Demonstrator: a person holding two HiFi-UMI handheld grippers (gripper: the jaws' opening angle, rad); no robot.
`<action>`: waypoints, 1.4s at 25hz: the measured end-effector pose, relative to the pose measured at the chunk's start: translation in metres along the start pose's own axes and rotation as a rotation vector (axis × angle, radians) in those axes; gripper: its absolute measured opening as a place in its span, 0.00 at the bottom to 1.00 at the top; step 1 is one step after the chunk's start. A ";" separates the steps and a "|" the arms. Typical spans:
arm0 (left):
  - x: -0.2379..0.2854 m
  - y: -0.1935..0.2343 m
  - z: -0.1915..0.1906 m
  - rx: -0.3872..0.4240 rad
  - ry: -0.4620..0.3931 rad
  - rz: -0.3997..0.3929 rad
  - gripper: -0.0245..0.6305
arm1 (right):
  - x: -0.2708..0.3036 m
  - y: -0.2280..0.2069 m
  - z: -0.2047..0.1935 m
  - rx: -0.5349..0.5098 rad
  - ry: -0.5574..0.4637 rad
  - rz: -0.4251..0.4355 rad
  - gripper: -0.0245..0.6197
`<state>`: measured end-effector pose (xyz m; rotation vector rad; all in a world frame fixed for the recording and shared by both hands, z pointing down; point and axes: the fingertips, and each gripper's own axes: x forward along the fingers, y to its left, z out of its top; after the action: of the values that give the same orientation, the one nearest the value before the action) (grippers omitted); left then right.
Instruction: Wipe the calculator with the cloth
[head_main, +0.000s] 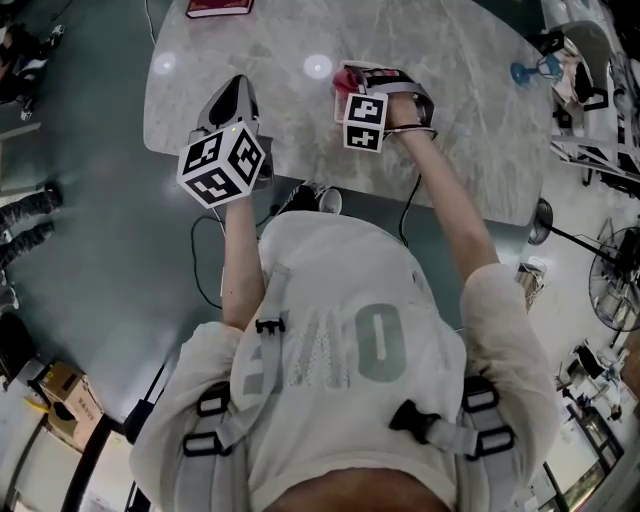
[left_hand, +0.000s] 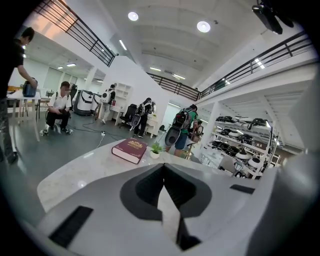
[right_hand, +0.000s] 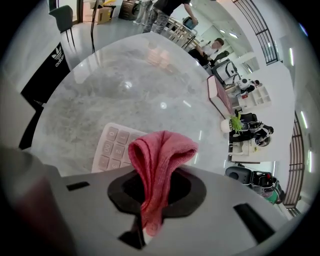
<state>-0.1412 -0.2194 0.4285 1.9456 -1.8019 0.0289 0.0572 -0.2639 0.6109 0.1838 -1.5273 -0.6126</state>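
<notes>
Pinching a crumpled pink cloth (right_hand: 160, 155) tight between the jaws of the right gripper (right_hand: 150, 200), directly over the pale rectangular keypad calculator (right_hand: 112, 147) lying flat on the grey marble table (right_hand: 125, 85); contact not discernible. Holding the left gripper (left_hand: 164, 190) fully closed, empty, near the table edge, well apart from the calculator

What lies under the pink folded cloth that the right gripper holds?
Below the pink cloth, a pale calculator with square keys lies on the grey marble table. Its left part shows; the rest is covered by the cloth and the right gripper.
</notes>
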 end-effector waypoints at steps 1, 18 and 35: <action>0.001 -0.002 0.000 0.001 0.000 -0.003 0.07 | -0.001 0.003 0.000 -0.001 -0.002 0.001 0.12; -0.016 -0.015 -0.001 0.020 0.005 -0.057 0.07 | -0.028 0.066 0.029 0.000 -0.034 0.065 0.12; -0.006 -0.036 0.006 0.035 -0.014 -0.106 0.07 | -0.032 0.089 0.027 0.020 -0.059 0.105 0.12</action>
<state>-0.1099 -0.2159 0.4094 2.0678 -1.7158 0.0123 0.0563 -0.1674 0.6275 0.1003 -1.5901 -0.5236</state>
